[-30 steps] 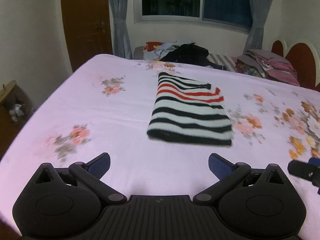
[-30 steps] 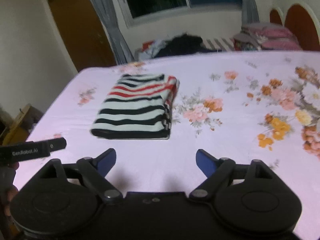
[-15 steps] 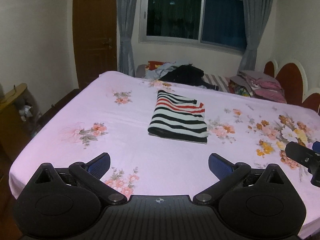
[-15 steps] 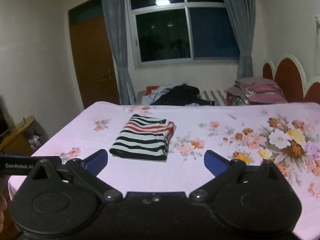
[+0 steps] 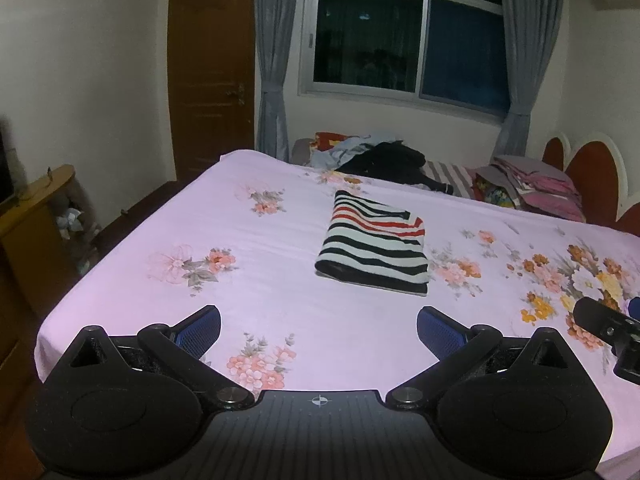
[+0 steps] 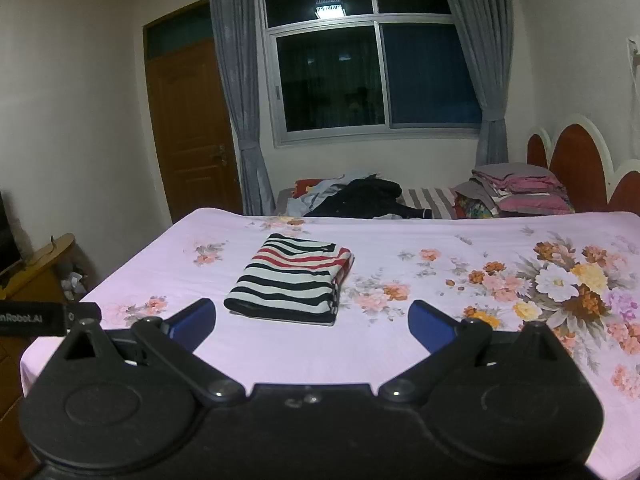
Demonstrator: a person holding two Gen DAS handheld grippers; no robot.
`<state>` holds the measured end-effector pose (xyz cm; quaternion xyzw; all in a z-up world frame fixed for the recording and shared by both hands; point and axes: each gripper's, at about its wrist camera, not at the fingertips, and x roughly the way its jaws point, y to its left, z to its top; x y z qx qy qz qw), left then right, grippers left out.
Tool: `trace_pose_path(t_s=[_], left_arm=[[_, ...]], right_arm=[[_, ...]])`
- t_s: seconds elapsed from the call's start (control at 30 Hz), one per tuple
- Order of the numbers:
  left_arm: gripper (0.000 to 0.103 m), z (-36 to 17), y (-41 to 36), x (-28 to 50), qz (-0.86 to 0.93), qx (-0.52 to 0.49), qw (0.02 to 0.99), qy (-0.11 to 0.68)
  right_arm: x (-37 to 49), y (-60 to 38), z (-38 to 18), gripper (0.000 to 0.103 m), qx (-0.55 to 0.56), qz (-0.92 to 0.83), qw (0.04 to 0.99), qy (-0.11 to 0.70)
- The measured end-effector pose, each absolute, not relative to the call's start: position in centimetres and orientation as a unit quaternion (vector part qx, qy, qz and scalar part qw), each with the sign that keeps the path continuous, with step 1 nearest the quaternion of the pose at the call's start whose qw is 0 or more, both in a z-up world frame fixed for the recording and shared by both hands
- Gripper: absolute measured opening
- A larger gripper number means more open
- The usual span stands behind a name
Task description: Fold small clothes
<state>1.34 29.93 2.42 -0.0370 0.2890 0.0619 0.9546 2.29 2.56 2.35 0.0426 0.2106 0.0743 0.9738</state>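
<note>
Folded striped shirt point(image 5: 374, 250) lies on the bed point(image 5: 256, 240) at twelve o'clock; left gripper point(image 5: 319, 326) and right gripper point(image 6: 312, 320) fingers spread, empty.

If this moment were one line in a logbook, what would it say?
striped garment: folded, lying on bed sheet | left gripper: open, empty | right gripper: open, empty
</note>
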Motion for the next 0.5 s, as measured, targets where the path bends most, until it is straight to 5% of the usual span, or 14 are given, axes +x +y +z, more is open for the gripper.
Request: trace_pose_path(t_s=[0.5], left_arm=[[0.103,2.69,29.81,1.11,0.069,-0.021,0.957,0.281]], right_arm=[[2.41,2.2,2.05,0.103,0.051,0.069,0.973,0.216]])
